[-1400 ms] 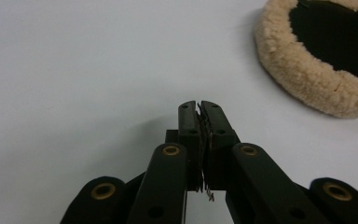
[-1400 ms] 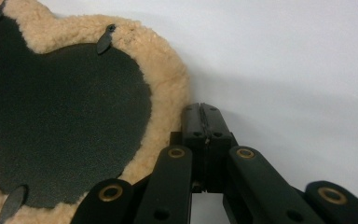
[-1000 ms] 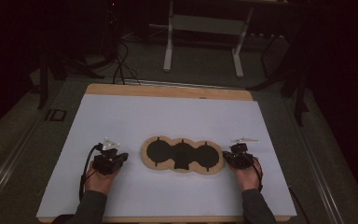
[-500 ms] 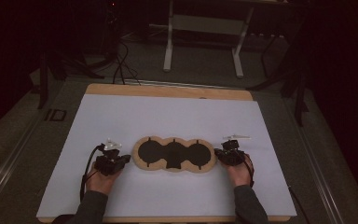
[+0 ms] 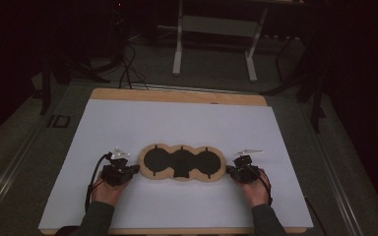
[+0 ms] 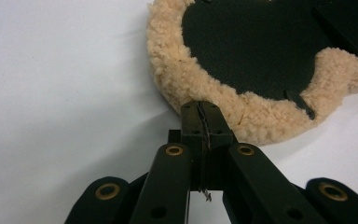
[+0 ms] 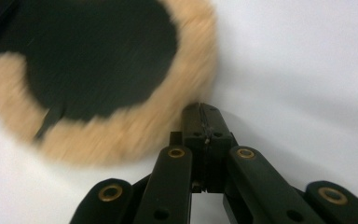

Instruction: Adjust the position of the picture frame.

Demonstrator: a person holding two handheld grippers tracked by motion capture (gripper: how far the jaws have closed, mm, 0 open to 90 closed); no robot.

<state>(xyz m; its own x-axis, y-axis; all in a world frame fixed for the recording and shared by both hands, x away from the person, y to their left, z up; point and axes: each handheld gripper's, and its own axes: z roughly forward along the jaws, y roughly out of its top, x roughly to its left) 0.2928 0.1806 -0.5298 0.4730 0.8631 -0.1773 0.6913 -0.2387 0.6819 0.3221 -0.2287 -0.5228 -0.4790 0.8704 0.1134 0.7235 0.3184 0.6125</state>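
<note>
A flat three-lobed pad (image 5: 182, 163), black in the middle with a tan fleece rim, lies on the white sheet (image 5: 177, 118). My left gripper (image 5: 135, 169) is shut, and its tips rest against the fleece at the pad's left end. In the left gripper view the jaws (image 6: 200, 106) are pressed together with nothing between them, right at the pad's rim (image 6: 177, 79). My right gripper (image 5: 228, 170) is shut too, at the pad's right end. In the right gripper view its tips (image 7: 203, 108) touch the blurred fleece edge of the pad (image 7: 121, 130).
The white sheet covers a wooden board (image 5: 177, 96) on a dark floor. A white metal stand (image 5: 216, 29) and loose cables (image 5: 128, 69) lie beyond the board's far edge. A hand holds each gripper from the near side.
The right gripper has moved left, and the pad has slid a little left with it until its left end meets the left gripper. The left gripper has stayed put.
</note>
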